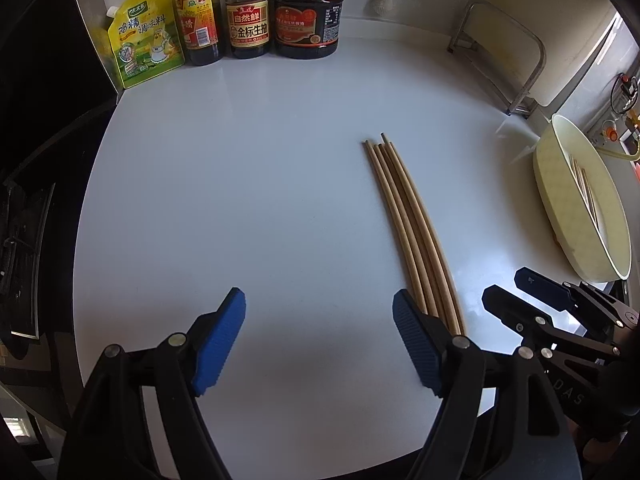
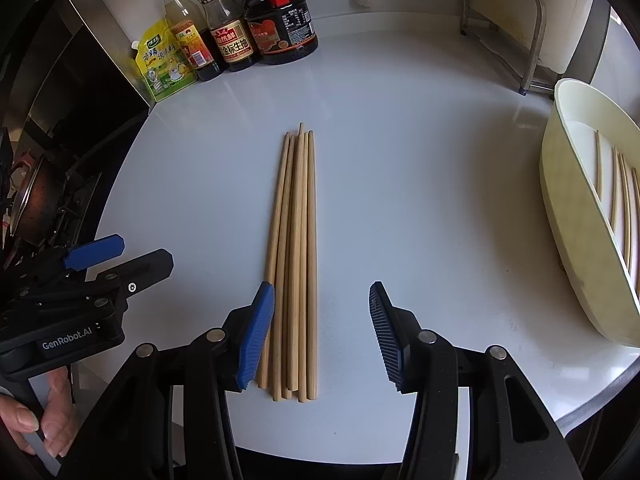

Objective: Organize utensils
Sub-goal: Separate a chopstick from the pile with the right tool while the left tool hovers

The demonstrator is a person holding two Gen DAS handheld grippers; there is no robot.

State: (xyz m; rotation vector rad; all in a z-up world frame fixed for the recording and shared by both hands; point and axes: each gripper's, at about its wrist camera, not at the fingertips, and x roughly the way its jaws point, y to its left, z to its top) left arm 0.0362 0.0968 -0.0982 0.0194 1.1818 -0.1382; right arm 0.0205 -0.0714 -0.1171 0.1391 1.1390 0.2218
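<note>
left wrist view: the left gripper (image 1: 319, 340), black with blue ribbed pads, hangs over the white round countertop (image 1: 248, 184) with its jaws spread wide and nothing between them. the bundle of pale wooden chopsticks (image 1: 408, 224) lies flat on the countertop, its near end just beside the right-hand pad, outside the gap. the right gripper (image 1: 508, 286) shows at the lower right. a cream oval plastic basket (image 1: 560, 216) stands at the right edge with more chopsticks inside. sauce bottles (image 1: 248, 16) and a yellow seasoning pouch (image 1: 146, 36) line the far edge.

right wrist view: the right gripper (image 2: 322, 336) holds its jaws apart around the chopsticks' (image 2: 294, 248) near ends; the left pad (image 2: 256, 340) sits against the bundle, the other pad is clear. a hand (image 2: 36, 420) holds the left gripper's (image 2: 128, 254) handle.
</note>
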